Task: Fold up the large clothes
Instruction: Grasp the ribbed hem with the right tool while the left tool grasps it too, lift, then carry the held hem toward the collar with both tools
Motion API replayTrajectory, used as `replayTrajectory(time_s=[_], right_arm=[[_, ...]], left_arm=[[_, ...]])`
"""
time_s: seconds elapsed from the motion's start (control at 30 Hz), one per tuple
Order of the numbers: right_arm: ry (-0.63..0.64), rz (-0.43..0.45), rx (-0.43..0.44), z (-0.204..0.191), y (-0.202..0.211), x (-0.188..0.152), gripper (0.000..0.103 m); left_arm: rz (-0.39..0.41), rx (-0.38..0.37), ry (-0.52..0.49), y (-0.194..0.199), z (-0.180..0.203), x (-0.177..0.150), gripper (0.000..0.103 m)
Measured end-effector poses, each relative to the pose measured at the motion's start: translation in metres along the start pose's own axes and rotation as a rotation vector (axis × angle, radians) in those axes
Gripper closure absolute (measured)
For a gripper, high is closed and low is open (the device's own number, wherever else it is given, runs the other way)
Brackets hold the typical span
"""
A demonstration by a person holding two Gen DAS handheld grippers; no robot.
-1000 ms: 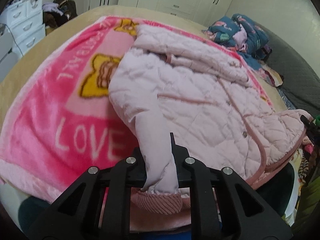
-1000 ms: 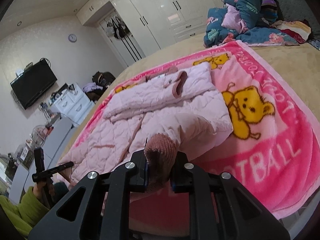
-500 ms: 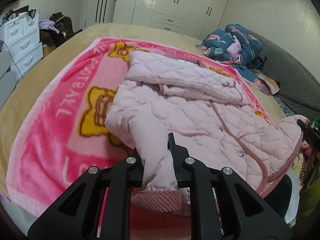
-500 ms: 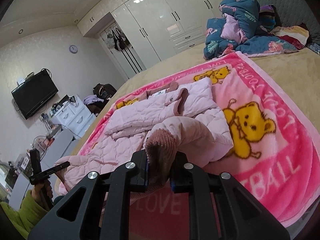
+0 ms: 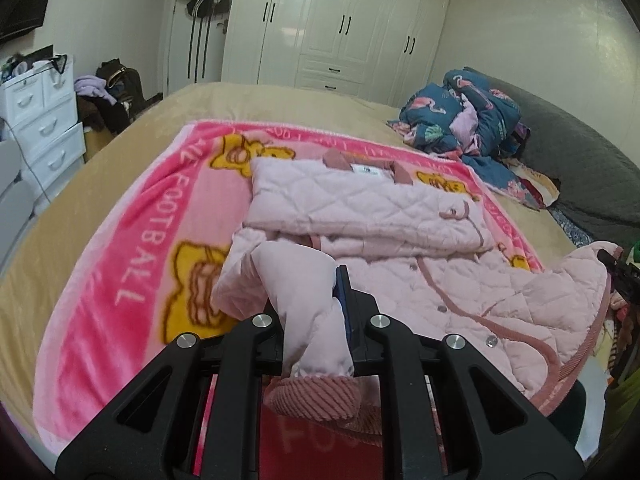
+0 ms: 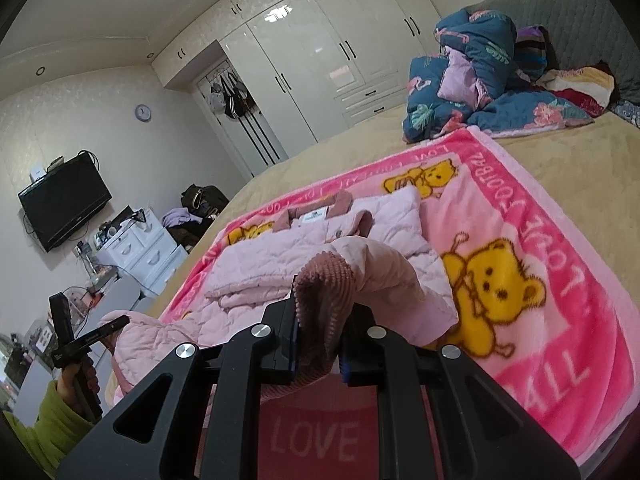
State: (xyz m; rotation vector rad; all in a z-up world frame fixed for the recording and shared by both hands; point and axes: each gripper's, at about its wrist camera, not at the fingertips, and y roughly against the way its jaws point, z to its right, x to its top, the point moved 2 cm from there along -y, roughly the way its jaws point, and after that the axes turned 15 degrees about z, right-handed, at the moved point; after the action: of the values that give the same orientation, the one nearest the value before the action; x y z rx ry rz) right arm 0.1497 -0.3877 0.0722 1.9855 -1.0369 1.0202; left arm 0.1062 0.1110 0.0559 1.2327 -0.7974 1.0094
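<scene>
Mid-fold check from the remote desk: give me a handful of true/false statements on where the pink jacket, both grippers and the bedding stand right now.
1. The left gripper is shut on a sleeve of the pale pink quilted jacket. True.
2. The right gripper is open and holds nothing. False: it is shut on the jacket's dusty-pink ribbed cuff.
3. The jacket lies on a bright pink fleece blanket with yellow bears. True.
4. The jacket's collar end points toward the grippers. False: the collar with its white label lies at the far end, toward the white wardrobe.
5. The dark blue flamingo-print quilt covers the jacket. False: it is heaped apart, near the grey headboard.
</scene>
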Motion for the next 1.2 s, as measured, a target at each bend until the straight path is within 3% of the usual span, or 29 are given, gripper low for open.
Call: replayTrajectory(time_s=[0.43, 1.2], right_arm=[[0.010, 0.048, -0.019, 0.000, -0.021, 0.030, 0.090], [0.040, 0.065, -0.048, 0.000, -0.087, 0.078, 0.090]], left_arm=[[0.050, -0.001, -0.005, -0.022, 0.002, 0.037, 0.095], [0.059, 0.026, -0.024, -0.073, -0.006, 0.080, 0.095]])
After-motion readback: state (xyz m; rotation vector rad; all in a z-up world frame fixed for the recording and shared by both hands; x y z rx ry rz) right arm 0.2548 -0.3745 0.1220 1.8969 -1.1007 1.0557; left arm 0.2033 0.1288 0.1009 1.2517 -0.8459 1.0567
